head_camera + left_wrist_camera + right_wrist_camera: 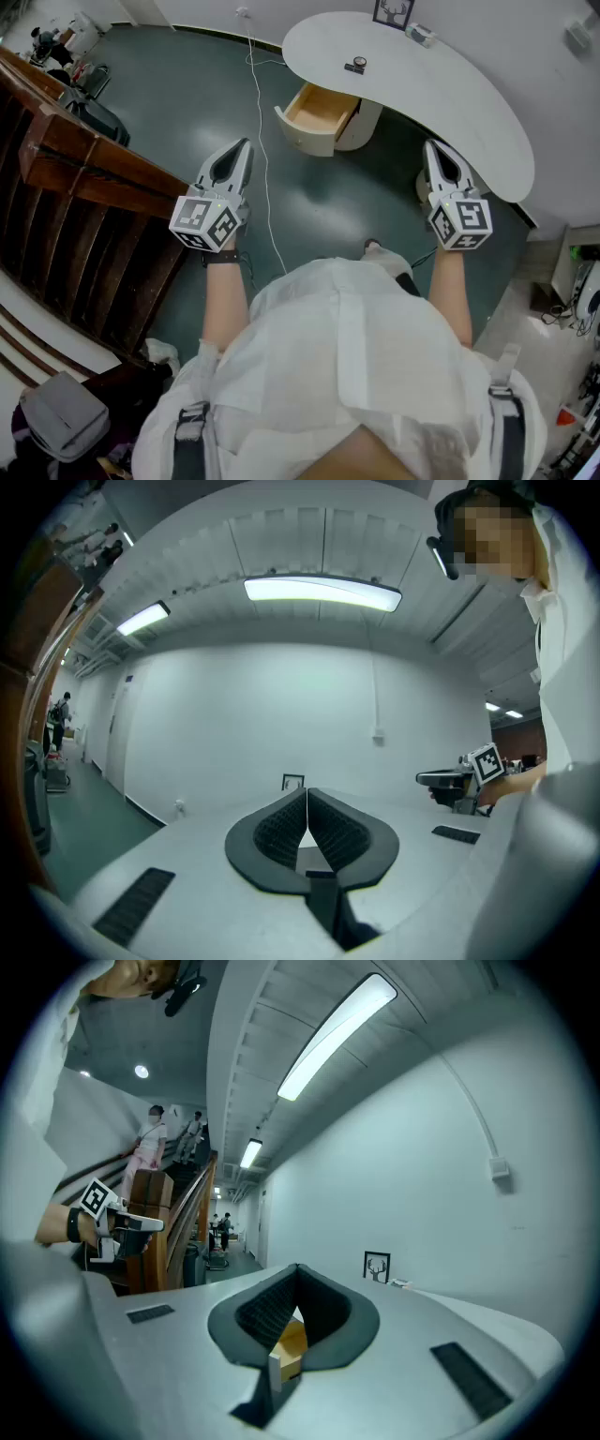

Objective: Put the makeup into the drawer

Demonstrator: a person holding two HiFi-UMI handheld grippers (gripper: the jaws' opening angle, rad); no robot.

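Both grippers were held level above the floor (178,103), short of the desk (441,94). The left gripper (246,142) had its 2 fingers meeting at the tips, nothing between them. The right gripper (429,143) was pressed together too, empty. The small dark makeup piece (355,65) sat near the desk's front edge, just behind the open drawer (319,112), well apart from both grippers.

White cable (264,173) crosses floor (187,94) (grey bag (61,412), perhaps, apart).

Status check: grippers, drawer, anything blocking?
Shut, empty: left hand-held gripper, right hand-held gripper. Drawer open. Small dark item on desk, untouched. Cable across floor ahead.
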